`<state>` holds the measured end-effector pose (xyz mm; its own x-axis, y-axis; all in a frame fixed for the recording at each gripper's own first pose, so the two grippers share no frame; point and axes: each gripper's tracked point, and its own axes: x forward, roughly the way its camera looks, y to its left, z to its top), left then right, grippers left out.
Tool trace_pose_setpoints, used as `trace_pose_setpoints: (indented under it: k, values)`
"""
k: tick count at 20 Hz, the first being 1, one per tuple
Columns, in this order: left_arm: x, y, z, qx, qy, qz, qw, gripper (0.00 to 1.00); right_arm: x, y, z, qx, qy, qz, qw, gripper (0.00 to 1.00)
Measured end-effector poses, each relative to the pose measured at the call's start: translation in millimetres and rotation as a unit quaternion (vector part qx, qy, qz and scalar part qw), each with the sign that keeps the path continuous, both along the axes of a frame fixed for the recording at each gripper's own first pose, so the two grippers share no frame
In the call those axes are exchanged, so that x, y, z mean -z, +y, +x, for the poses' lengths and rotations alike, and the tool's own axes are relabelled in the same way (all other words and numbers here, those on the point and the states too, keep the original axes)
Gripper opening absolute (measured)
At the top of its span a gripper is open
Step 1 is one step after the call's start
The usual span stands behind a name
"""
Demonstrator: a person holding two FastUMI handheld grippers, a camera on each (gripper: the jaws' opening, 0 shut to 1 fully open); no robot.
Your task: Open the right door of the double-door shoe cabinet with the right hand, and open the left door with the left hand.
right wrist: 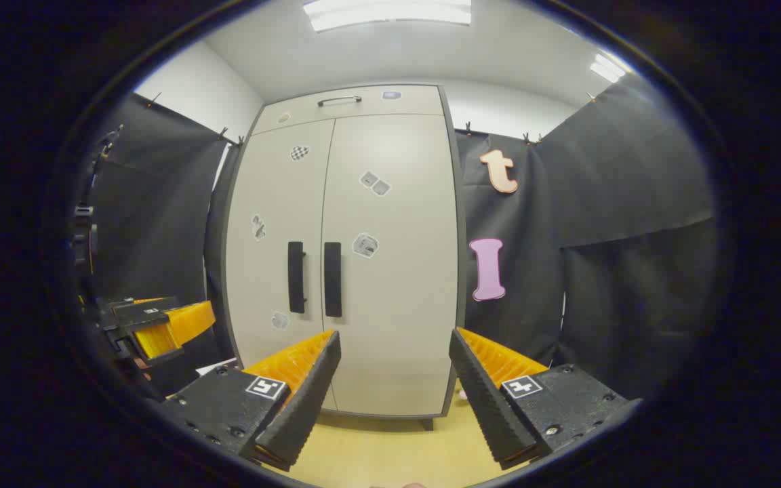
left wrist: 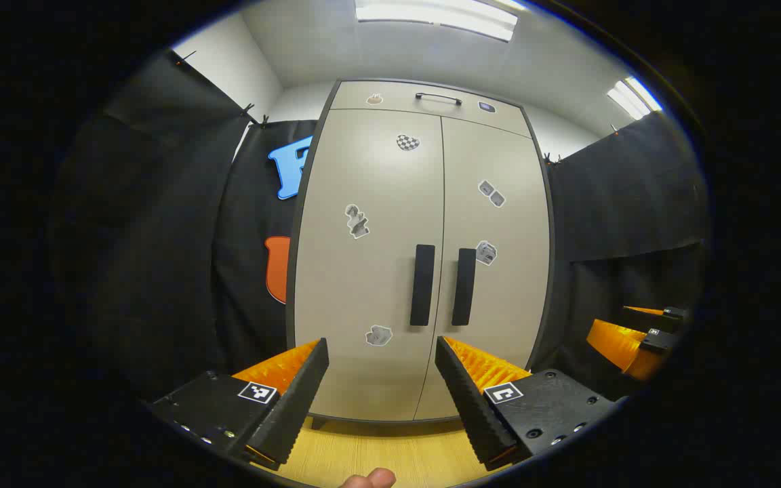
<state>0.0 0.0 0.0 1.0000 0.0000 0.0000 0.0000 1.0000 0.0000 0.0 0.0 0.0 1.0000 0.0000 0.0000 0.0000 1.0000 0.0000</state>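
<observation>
A tall beige double-door shoe cabinet (left wrist: 363, 271) (right wrist: 397, 305) stands ahead with both doors closed. Two dark vertical handles sit side by side at the middle seam: the left door's handle (left wrist: 422, 285) (right wrist: 295, 276) and the right door's handle (left wrist: 464, 286) (right wrist: 332, 278). My left gripper (left wrist: 382, 346) is open, short of the cabinet and just below the handles, with nothing between its fingers. My right gripper (right wrist: 394, 337) is open too, facing the right door to the right of its handle, at a distance. Each gripper appears at the other view's edge: the right gripper (left wrist: 634, 335), the left gripper (right wrist: 153, 325).
Black cloth walls flank the cabinet on both sides. A drawer with a slim handle (left wrist: 438, 98) (right wrist: 339, 100) tops the cabinet. Several small stickers dot the doors. Light wooden floor (left wrist: 377, 454) (right wrist: 377, 454) lies in front. A fingertip (left wrist: 370, 480) shows at the bottom of the left gripper view.
</observation>
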Motion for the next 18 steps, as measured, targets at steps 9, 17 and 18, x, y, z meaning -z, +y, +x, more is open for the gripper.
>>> trace_pose_setpoints:
  k: [9, 17, 18]
  values:
    - [1, -9, -11, 0.012, 0.001, 0.003, 1.0, 0.95, -2, -4, -14, 0.003, -0.008, 0.01, 1.0, 1.0]
    - [-7, -2, -17, 0.005, -0.008, 0.008, 1.0, 0.95, -2, -8, -21, 0.011, -0.008, 0.017, 1.0, 1.0]
    - [-6, -2, -17, 0.005, -0.006, 0.011, 1.0, 0.95, -2, -8, -21, 0.013, -0.007, 0.016, 1.0, 1.0]
